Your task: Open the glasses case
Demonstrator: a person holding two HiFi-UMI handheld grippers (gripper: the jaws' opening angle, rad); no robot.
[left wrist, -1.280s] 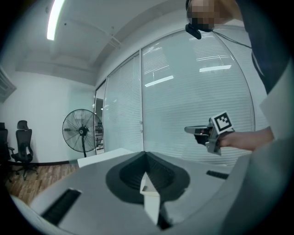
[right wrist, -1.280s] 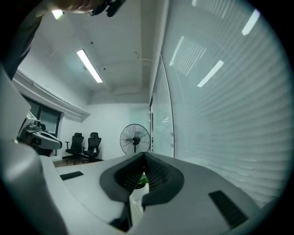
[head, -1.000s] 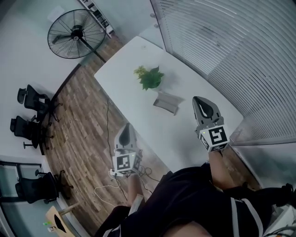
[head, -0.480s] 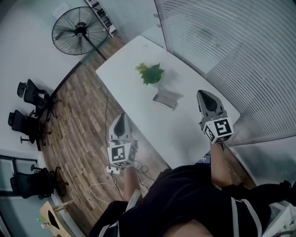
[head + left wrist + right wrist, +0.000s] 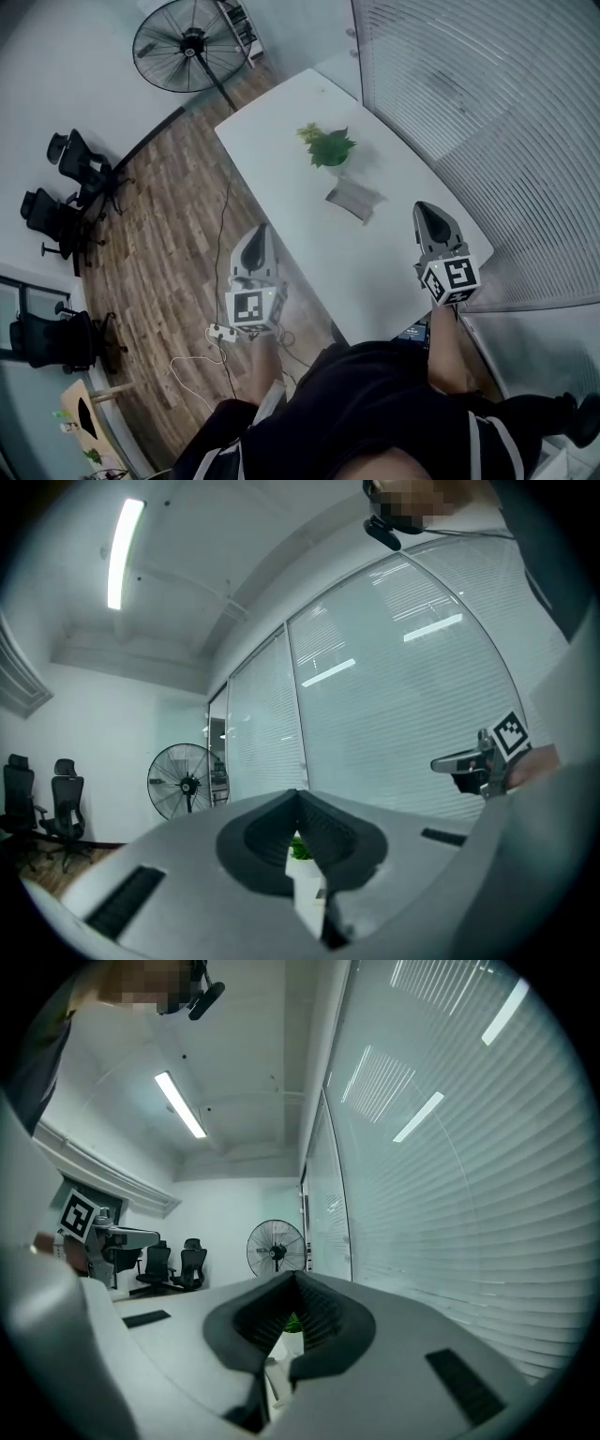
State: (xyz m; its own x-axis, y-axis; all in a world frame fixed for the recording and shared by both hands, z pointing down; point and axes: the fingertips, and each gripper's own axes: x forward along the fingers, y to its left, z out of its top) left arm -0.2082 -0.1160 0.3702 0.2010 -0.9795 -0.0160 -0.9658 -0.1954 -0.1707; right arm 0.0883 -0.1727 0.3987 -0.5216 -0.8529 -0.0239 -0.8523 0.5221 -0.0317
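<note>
White table (image 5: 300, 216) bears the grey glasses case (image 5: 353, 200) just beside a plant (image 5: 328, 147), well apart from both grippers; left gripper (image 5: 260, 232) and right gripper (image 5: 427, 210) are closed, empty. I cannot tell how its lid sits.

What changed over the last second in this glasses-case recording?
The left gripper rose a little beside the table edge. The right gripper shifted slightly above the table. Both are shut and empty, and nothing was taken hold of or let go. The glasses case and potted plant stayed put, untouched.
</note>
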